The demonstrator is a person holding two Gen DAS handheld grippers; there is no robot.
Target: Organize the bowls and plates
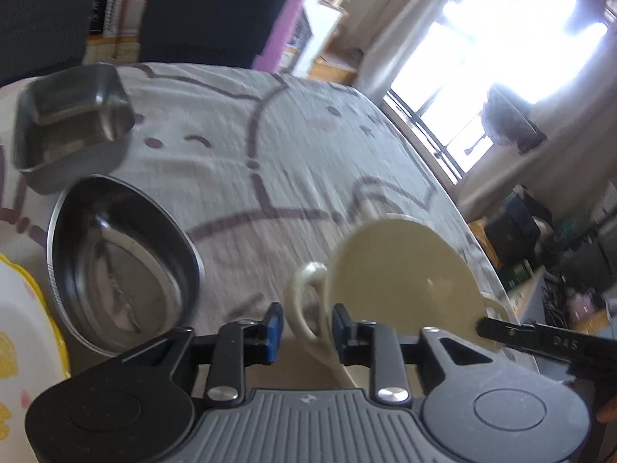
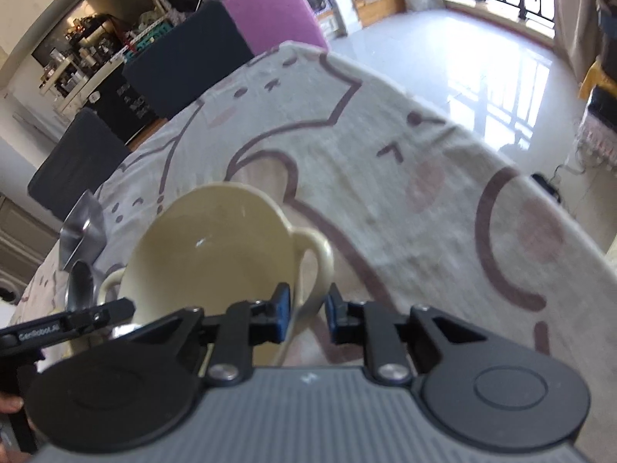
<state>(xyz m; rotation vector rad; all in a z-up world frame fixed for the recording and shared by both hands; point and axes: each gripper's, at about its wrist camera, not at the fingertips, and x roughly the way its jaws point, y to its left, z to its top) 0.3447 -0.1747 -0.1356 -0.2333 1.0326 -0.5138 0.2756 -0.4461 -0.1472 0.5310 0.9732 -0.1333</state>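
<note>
Two grippers hold one cream bowl [image 1: 408,281] by its two loop handles, above a cloth [image 1: 277,146] printed with cartoon faces. Left gripper [image 1: 307,328]: blue-padded fingers closed on the near handle [image 1: 304,301]. Right gripper [image 2: 305,314]: fingers likewise closed on the opposite handle [image 2: 312,266]; its black finger also shows at the bowl's far rim in the left view. Left of the bowl lie a round steel dish [image 1: 123,270] and, beyond it, a square steel tray [image 1: 69,127]. A yellow-edged plate [image 1: 23,339] sits at the left margin.
</note>
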